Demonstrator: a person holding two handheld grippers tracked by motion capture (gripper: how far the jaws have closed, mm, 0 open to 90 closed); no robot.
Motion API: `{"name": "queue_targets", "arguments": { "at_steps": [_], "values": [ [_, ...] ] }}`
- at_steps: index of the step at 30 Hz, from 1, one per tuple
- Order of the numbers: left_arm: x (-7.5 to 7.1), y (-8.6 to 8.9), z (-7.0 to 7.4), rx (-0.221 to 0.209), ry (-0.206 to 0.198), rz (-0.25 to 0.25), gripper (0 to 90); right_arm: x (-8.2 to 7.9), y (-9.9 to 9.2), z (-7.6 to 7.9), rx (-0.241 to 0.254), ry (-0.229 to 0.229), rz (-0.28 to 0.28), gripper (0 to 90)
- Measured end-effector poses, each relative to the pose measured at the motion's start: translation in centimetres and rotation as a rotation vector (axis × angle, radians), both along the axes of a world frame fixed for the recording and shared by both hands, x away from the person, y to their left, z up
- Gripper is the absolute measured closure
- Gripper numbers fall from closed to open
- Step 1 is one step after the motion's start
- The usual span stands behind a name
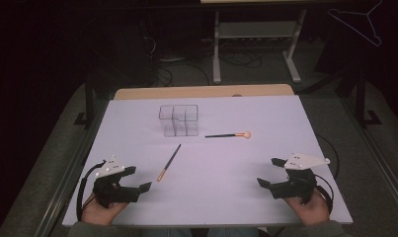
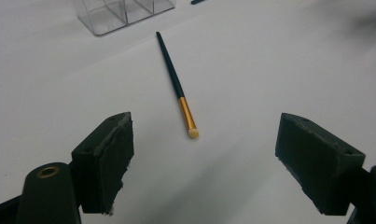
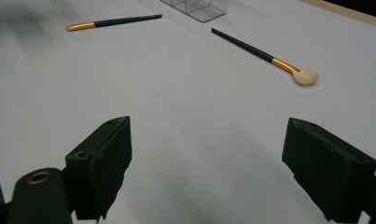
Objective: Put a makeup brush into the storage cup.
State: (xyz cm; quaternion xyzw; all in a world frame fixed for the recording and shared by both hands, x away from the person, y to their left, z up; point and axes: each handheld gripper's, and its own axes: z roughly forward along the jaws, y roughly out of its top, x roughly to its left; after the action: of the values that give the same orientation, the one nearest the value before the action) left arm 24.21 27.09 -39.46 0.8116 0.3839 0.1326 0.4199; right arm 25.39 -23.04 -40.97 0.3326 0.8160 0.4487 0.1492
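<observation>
Left gripper (image 1: 137, 178): lower left of the high view, held in a hand at the near edge of the table; jaws spread wide with nothing between them. In the left gripper view bare table shows between the two black pads.
Right gripper (image 1: 268, 172): lower right of the high view, also held in a hand at the near edge; jaws wide apart and empty, as the right gripper view confirms.
Slim brush (image 1: 169, 162): lies flat left of centre in the high view, slanted, its gold end toward the left gripper and its dark handle pointing up and right. In the left gripper view (image 2: 177, 86) it sits in the upper middle, ahead of the jaws and apart from them.
Round-headed brush (image 1: 228, 135): lies flat at the centre of the high view, just right of the organizer, pale head to the right. In the right gripper view (image 3: 266, 58) it sits at upper right, well apart from the jaws.
Clear organizer (image 1: 179, 120): upright, with compartments, above centre in the high view; both brushes lie outside it.
Table (image 1: 246, 192): white surface carrying everything.
</observation>
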Motion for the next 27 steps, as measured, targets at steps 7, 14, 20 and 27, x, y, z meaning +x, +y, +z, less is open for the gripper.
{"name": "queue_targets", "arguments": {
  "at_steps": [7, 14, 20, 27],
  "values": [
    [0.0, -0.1, -0.1, 0.012, 0.006, -0.002, 18.7, 0.3, -0.1, -0.1, 0.014, -0.001, 0.006, 14.9],
    [0.0, 0.0, -0.1, 0.007, 0.015, 0.003, 18.7, 0.2, 0.2, 0.1, 0.004, -0.005, 0.001, 14.8],
    [0.5, -0.2, 0.0, 0.002, 0.016, 0.000, 20.1, -0.1, 0.4, 0.2, -0.011, -0.009, -0.008, 14.9],
    [2.0, -1.0, 0.4, 0.045, 0.027, -0.006, 22.2, -0.4, 0.1, 0.3, -0.013, -0.014, -0.028, 15.0]
  ]
}}
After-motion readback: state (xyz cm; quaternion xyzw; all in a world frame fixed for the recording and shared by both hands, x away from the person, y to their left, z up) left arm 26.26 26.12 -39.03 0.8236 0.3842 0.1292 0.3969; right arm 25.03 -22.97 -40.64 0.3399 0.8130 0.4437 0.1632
